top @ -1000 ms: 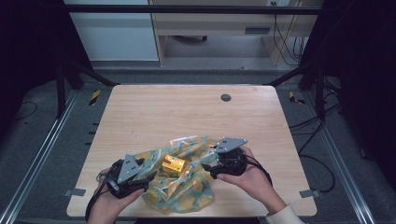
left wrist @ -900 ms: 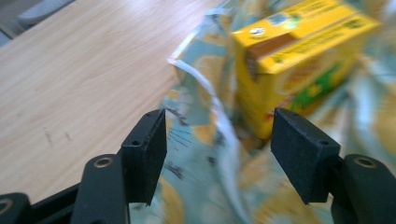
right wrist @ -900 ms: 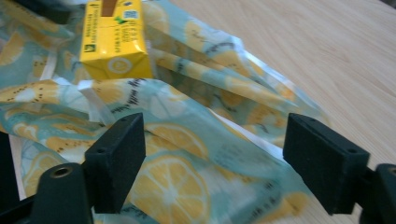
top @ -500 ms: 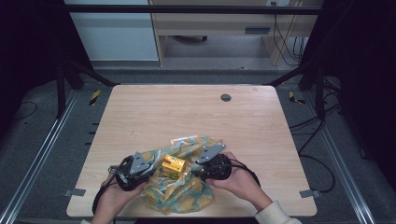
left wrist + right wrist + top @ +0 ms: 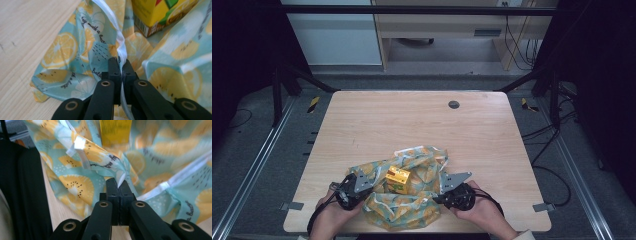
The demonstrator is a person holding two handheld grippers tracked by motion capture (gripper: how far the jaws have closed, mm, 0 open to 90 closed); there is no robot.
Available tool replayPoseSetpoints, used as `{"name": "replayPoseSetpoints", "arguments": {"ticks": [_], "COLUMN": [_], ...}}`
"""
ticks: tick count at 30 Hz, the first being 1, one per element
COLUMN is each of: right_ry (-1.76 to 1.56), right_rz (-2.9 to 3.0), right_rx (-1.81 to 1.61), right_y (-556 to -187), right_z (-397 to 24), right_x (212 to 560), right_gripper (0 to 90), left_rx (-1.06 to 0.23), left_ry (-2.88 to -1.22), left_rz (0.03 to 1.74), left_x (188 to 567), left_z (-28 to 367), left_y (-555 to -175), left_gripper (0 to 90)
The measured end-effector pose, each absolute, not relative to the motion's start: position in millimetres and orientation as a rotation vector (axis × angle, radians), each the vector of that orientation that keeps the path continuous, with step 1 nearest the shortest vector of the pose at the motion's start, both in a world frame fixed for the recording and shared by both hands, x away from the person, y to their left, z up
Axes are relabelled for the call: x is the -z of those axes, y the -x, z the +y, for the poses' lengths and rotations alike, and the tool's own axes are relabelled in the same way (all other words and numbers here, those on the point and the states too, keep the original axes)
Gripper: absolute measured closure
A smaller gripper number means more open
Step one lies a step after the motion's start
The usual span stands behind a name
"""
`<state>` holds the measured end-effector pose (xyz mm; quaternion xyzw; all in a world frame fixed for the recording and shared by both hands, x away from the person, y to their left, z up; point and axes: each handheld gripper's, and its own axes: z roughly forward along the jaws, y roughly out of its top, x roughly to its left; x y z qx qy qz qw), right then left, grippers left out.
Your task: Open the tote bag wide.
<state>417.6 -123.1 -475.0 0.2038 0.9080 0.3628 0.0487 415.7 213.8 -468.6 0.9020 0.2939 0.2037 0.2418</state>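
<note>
Both grippers lowered, jaws just closed, pinching lemon-print bag [image 5: 412,197] edges between them

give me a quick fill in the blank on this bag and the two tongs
1. The left tongs are shut on the bag's white ____.
2. The bag is printed with slices of ____.
3. The yellow carton rests on the ____.
4. The right tongs are ____ on the bag's fabric.

Missing words: trim; lemon; bag; shut
</note>
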Motion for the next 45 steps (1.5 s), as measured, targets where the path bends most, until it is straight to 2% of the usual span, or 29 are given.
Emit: {"name": "replayPoseSetpoints", "arguments": {"ticks": [12,35,38,41,43,45], "right_ry": [-0.74,-0.778,-0.758,-0.746,-0.724,-0.72], "right_rz": [2.814,2.771,2.762,2.726,2.688,2.64], "right_rx": [-1.001,-1.017,-1.038,-1.069,-1.09,-1.096], "right_y": [-425,-433,-431,-426,-422,-419], "right_z": [-126,-130,-133,-139,-143,-148], "right_x": [489,491,490,482,476,468], "right_gripper": [90.0,89.7,78.8,63.1,51.0,40.2], "left_rx": [-0.564,-0.548,-0.561,-0.598,-0.598,-0.596], "left_ry": [-2.499,-2.48,-2.434,-2.376,-2.336,-2.288], "left_rz": [0.84,0.896,0.92,0.948,0.944,0.948], "left_x": [474,482,481,476,471,466], "left_z": [222,224,226,229,231,232], "left_y": [-426,-431,-428,-425,-423,-421], "left_gripper": [89.8,88.6,81.0,61.8,56.0,45.5]}}
